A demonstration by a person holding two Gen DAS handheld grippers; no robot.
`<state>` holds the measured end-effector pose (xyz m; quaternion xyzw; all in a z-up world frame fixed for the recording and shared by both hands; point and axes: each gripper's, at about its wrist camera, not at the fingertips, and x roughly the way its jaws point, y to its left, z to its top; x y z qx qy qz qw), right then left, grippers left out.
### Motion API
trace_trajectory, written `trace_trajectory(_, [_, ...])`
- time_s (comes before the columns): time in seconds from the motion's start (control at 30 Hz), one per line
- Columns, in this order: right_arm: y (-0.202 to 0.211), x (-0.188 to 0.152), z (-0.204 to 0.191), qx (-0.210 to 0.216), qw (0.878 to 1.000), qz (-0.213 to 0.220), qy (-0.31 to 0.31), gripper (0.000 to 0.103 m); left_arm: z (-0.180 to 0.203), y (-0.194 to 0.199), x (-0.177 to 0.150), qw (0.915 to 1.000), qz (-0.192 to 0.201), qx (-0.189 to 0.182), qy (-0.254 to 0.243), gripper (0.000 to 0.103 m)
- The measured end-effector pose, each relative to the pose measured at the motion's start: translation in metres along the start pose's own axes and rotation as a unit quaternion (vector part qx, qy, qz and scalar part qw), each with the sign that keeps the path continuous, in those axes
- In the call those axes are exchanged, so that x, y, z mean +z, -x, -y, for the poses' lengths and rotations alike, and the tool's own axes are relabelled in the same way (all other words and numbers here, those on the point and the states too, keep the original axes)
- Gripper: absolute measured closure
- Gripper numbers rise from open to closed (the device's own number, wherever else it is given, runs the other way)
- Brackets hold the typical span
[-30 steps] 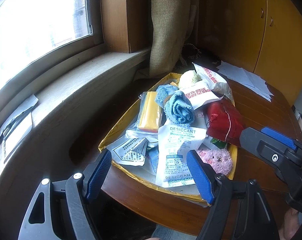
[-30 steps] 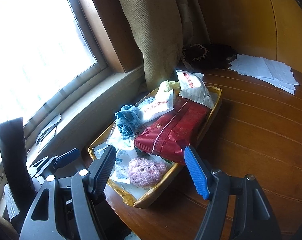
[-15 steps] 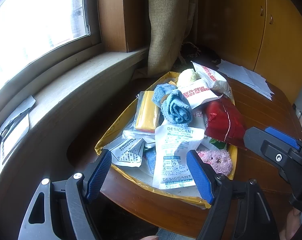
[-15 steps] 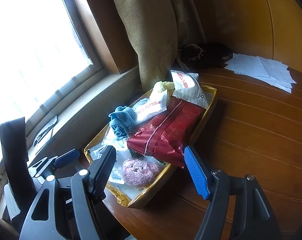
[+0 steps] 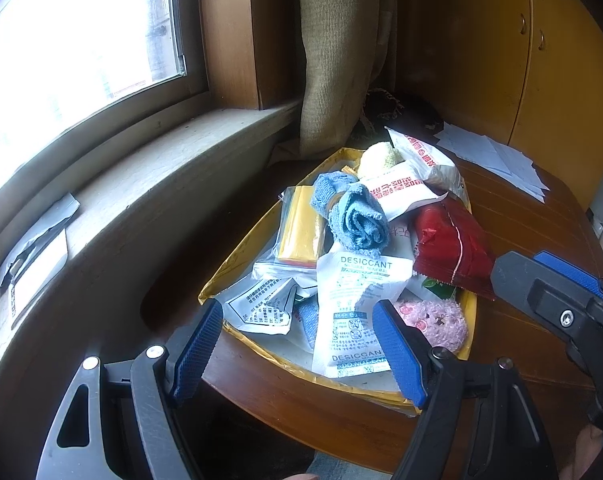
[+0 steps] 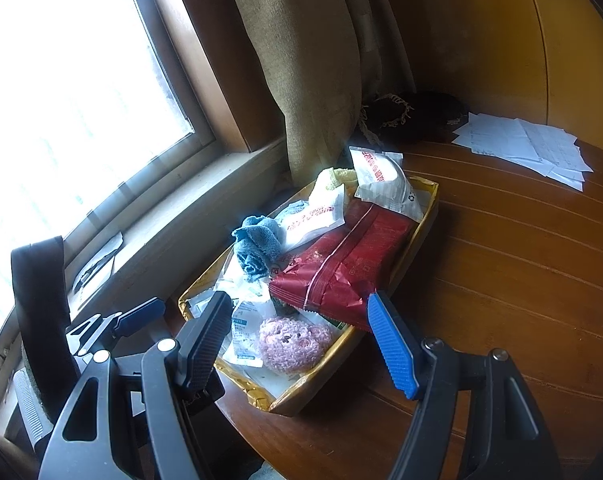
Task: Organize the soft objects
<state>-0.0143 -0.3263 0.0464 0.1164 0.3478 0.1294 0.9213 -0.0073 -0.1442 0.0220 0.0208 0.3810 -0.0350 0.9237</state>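
A gold tray (image 5: 237,256) (image 6: 415,232) on the round wooden table holds a heap of soft things. A rolled blue cloth (image 5: 357,220) (image 6: 257,246) lies on top. A pink plush toy (image 5: 435,322) (image 6: 295,342) rests at the tray's near end, beside a red foil packet (image 5: 457,248) (image 6: 341,270). White desiccant bags (image 5: 353,312) and a yellow sponge in a clear bag (image 5: 301,228) lie to the left. My left gripper (image 5: 299,350) hovers open short of the tray's near edge, holding nothing. My right gripper (image 6: 297,340) hovers open above the pink toy, also holding nothing.
A pale yellow knitted ball (image 5: 379,156) and white packets (image 6: 383,182) fill the tray's far end. A curtain (image 6: 313,60) hangs behind it, next to a window sill (image 5: 113,184). Loose papers (image 6: 529,144) lie on the table (image 6: 521,280) by yellow cabinet doors (image 5: 549,60).
Both views have shifted slightly, so the tray now sits a little further left in the right wrist view. The objects lie as before and both grippers stay open.
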Motion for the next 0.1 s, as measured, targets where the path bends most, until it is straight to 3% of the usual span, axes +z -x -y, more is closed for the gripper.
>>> trace_trajectory(0.1, [0.0022,-0.0007,-0.0048,-0.002,1.000,0.008,0.002,0.033,-0.0041,0.0038,-0.0007,0.9997,0.021,0.010,0.000,0.022])
